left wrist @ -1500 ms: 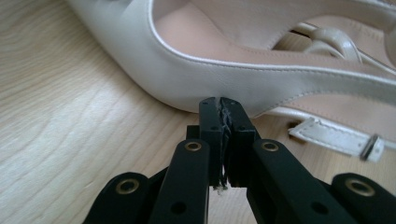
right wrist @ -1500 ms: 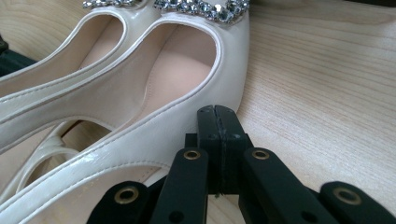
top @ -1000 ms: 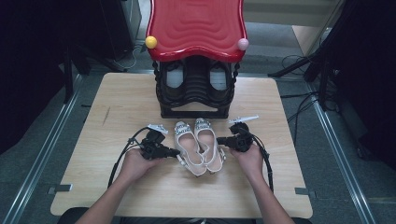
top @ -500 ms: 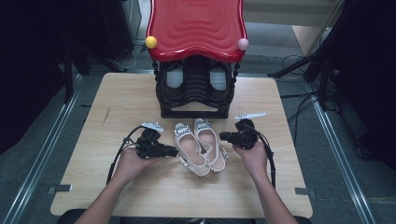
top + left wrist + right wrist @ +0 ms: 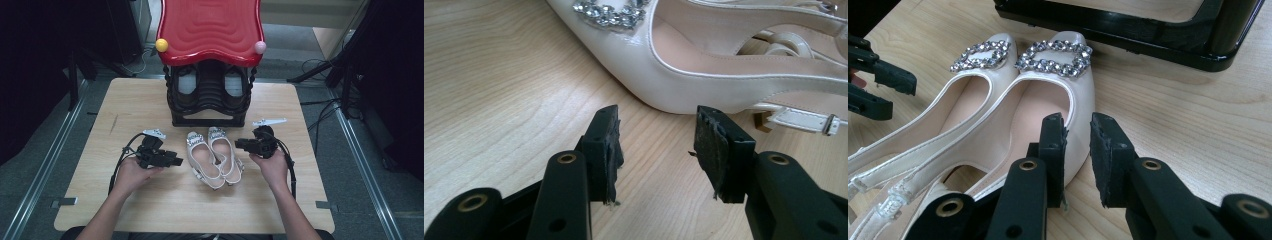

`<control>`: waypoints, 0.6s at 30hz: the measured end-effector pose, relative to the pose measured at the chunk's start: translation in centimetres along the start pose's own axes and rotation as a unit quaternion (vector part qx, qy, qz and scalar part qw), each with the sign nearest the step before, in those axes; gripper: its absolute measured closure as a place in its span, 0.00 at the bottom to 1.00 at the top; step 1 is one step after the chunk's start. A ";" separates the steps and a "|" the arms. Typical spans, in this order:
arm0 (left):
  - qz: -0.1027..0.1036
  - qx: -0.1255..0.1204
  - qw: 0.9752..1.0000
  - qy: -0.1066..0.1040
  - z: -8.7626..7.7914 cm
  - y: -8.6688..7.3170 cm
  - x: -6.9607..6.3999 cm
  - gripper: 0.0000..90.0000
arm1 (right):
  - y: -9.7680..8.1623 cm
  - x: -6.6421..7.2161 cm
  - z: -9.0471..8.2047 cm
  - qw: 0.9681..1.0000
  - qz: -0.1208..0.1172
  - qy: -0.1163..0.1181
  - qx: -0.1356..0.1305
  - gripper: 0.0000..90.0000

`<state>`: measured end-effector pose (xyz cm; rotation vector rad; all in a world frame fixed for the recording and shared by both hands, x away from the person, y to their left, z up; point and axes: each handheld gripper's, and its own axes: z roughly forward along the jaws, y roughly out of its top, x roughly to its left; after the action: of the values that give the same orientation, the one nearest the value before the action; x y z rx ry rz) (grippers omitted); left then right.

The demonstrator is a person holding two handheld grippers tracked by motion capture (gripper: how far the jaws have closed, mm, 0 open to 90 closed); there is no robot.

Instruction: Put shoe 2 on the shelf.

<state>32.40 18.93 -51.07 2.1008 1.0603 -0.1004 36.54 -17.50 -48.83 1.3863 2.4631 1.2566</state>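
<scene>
We find the pair of cream patent slingback shoes (image 5: 215, 157) mid-table, toes towards the far edge, before the black shoe rack (image 5: 209, 100). Left gripper (image 5: 172, 161) and right gripper (image 5: 243, 145) flank them, jaws just opening, empty. Pair placed; withdrawal remains.

Each gripper, the left gripper (image 5: 175, 162) and the right gripper (image 5: 240, 144), is black and boxy, with a grey three-cornered plate on top and a black cable looping from its rear. Close up, the jaws are flat black bars with brass-ringed holes, ending in squared blocks faced with dark, frayed padding. The person's forearms are bare, with no sleeves or gloves in sight
</scene>
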 end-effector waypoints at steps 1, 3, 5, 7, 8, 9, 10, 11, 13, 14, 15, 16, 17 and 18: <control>0.001 -0.001 1.000 0.002 -0.1 0.0 0.1 0.58 | 0.0 0.0 0.0 1.000 0.000 0.001 0.000 0.85; 0.001 -0.003 1.000 0.003 -0.2 0.0 0.1 0.58 | 0.1 0.1 0.0 1.000 0.000 0.002 -0.002 0.84; 0.000 -0.004 1.000 0.007 -0.3 0.0 0.2 0.57 | 0.2 0.3 -0.1 1.000 0.000 0.003 -0.003 0.84; -0.003 -0.004 1.000 0.006 -0.4 -0.1 0.3 0.56 | 0.3 0.6 -0.1 1.000 -0.003 0.003 -0.004 0.84; -0.001 -0.003 1.000 0.007 -0.4 -0.1 0.3 0.56 | 0.4 0.7 0.0 1.000 -0.005 0.005 -0.004 0.83; -0.001 -0.002 1.000 0.009 -0.4 -0.2 0.4 0.55 | 0.4 0.9 0.0 1.000 -0.005 0.008 -0.004 0.83; -0.003 -0.002 1.000 0.010 -0.5 -0.2 0.4 0.55 | 0.5 1.1 0.0 1.000 -0.007 0.008 -0.004 0.83; -0.004 -0.003 1.000 0.011 -0.5 -0.2 0.4 0.54 | 0.6 1.4 0.1 1.000 -0.009 0.010 -0.004 0.83; -0.003 -0.003 1.000 0.015 -0.7 -0.3 0.5 0.54 | 0.8 1.9 0.3 1.000 -0.013 0.013 -0.002 0.82; -0.005 -0.004 1.000 0.014 -0.8 -0.4 0.5 0.54 | 0.8 2.2 0.5 1.000 -0.018 0.014 0.000 0.82; -0.005 -0.007 1.000 0.015 -0.8 -0.4 0.5 0.54 | 0.9 2.4 0.6 1.000 -0.021 0.015 0.003 0.82; -0.006 -0.007 1.000 0.015 -0.9 -0.5 0.5 0.54 | 1.0 2.7 0.7 1.000 -0.024 0.015 0.006 0.82; -0.006 -0.007 1.000 0.016 -1.0 -0.5 0.6 0.53 | 1.0 3.0 0.8 0.999 -0.027 0.014 0.009 0.82; -0.006 -0.007 1.000 0.018 -1.1 -0.6 0.6 0.53 | 1.1 3.2 0.9 0.999 -0.031 0.015 0.011 0.82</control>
<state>32.11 20.22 -50.90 2.0914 1.0923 -0.0605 35.74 -14.26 -47.66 1.2949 2.5257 1.2519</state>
